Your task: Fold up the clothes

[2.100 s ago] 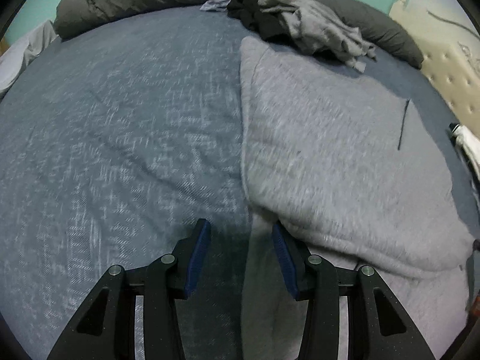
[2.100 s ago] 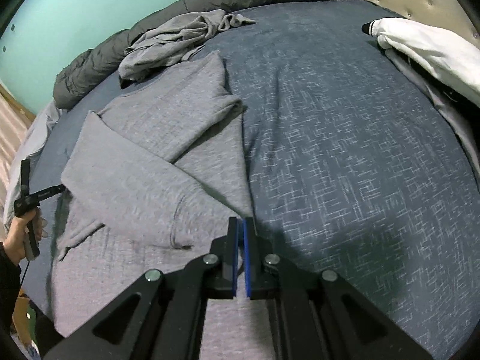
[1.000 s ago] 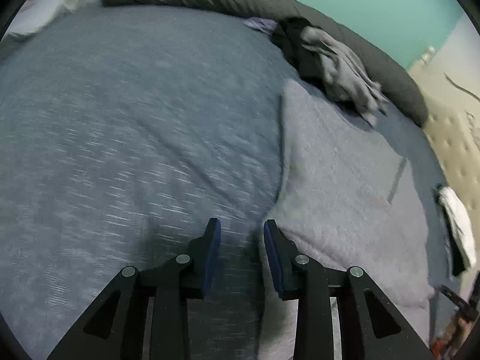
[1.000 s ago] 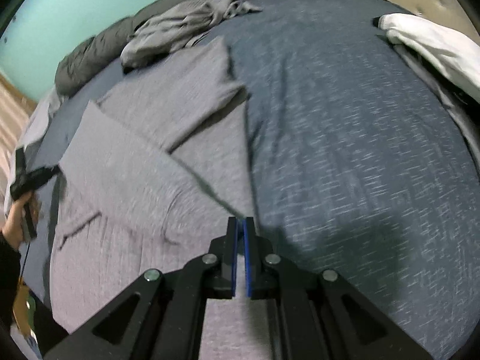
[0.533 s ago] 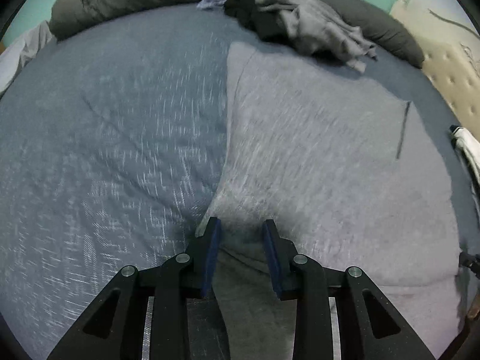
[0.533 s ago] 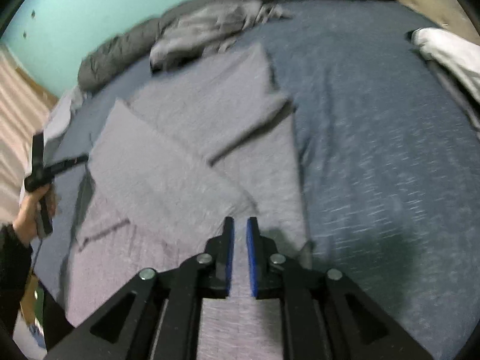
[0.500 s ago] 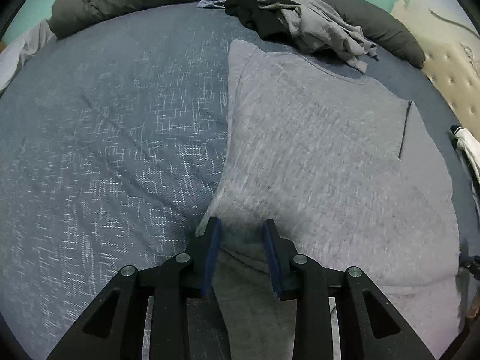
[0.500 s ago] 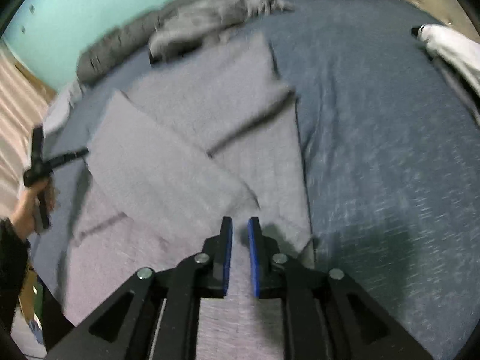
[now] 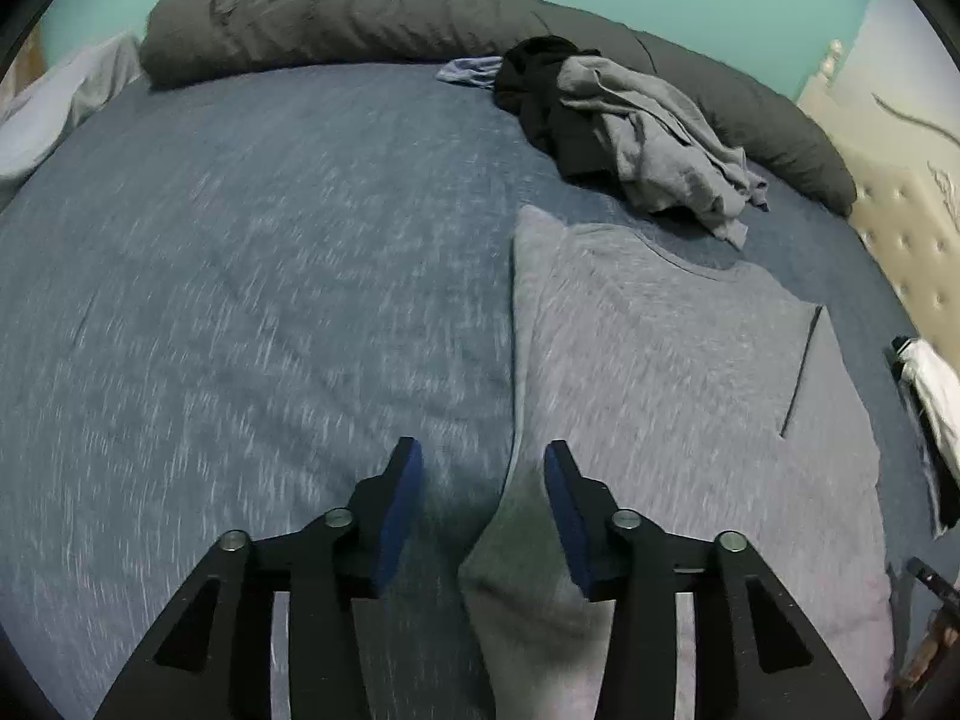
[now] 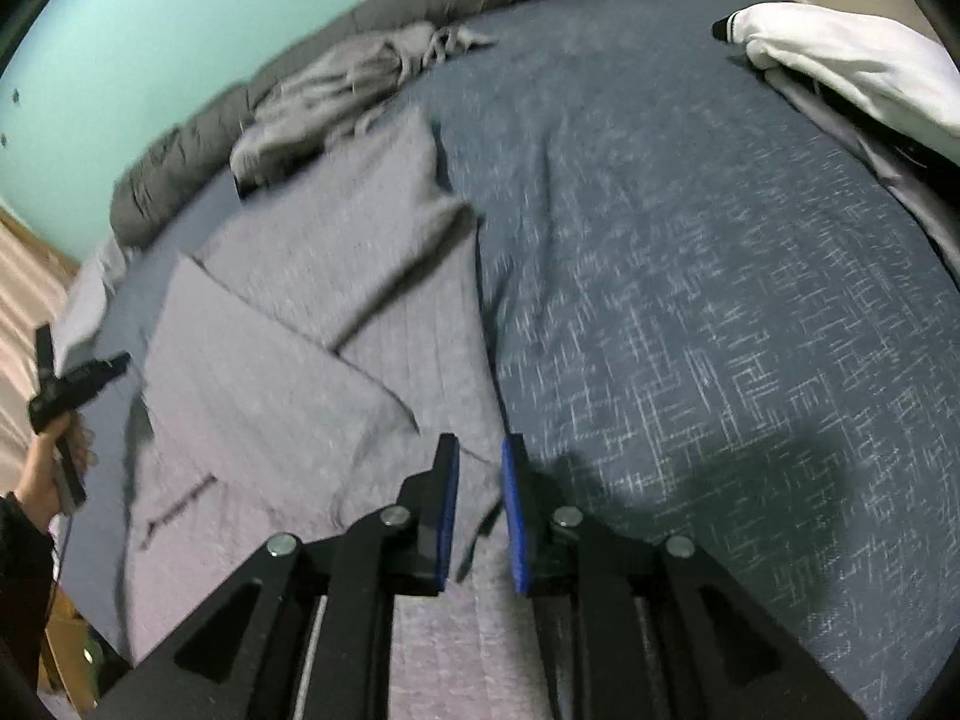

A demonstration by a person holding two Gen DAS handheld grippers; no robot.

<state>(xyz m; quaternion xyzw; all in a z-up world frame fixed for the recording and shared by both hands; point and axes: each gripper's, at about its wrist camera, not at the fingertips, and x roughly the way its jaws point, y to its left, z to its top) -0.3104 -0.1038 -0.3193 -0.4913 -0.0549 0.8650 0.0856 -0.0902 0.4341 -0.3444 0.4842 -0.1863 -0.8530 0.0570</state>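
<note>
A light grey long-sleeved top (image 9: 672,372) lies flat on the blue bed cover (image 9: 240,300), its sleeves folded in across the body (image 10: 282,384). My left gripper (image 9: 480,474) is open, its fingers straddling the top's left edge near the hem, nothing pinched. My right gripper (image 10: 480,480) is open above the top's right edge, with the cloth lying loose below its blue pads (image 10: 447,504). The left gripper (image 10: 66,384), held in a hand, also shows at the left of the right wrist view.
A heap of grey and black clothes (image 9: 630,132) lies beyond the top's collar. A rolled dark grey duvet (image 9: 360,18) lines the far edge of the bed. A white garment (image 10: 852,66) sits at the right side by the padded headboard (image 9: 900,228).
My right gripper, shut on the top's edge a second ago, has opened and let it go. My left gripper has opened wider and drawn back along the top's left edge.
</note>
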